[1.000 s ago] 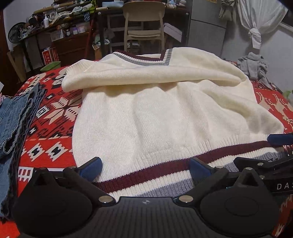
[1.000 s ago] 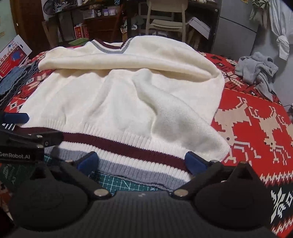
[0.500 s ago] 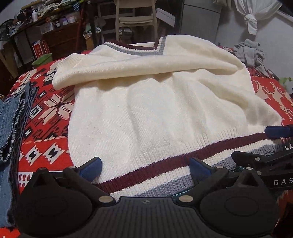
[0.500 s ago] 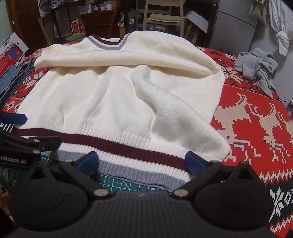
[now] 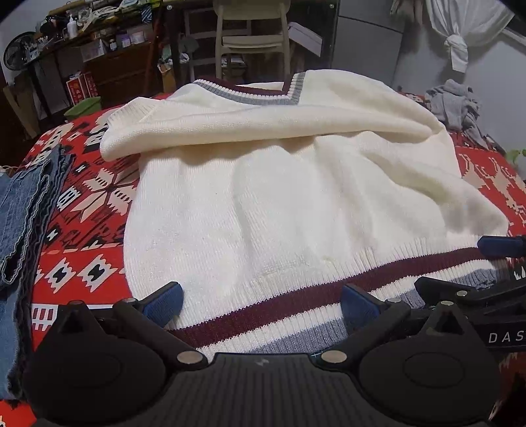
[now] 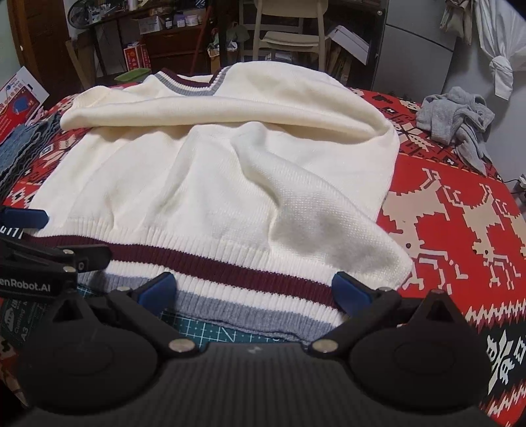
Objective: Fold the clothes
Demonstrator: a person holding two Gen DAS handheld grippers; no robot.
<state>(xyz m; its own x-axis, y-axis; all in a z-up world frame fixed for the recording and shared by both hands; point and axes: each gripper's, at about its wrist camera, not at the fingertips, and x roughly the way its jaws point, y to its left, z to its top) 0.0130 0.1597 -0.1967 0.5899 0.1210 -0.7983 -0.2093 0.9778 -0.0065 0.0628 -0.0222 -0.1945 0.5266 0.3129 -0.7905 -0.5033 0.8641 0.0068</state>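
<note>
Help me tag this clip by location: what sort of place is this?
Probably a lived-in home room, not a lab: a sweater lies on a patterned red blanket, a wooden chair stands behind it, and cluttered shelves line the wall.

A: What's cut off?
B: The folded blue denim garment (image 5: 19,210) runs off the left edge, and the pale wooden chair (image 6: 286,33) loses its top at the upper edge.
A: And that shelf clutter (image 5: 82,29), upper left?
B: Too small to tell.
</note>
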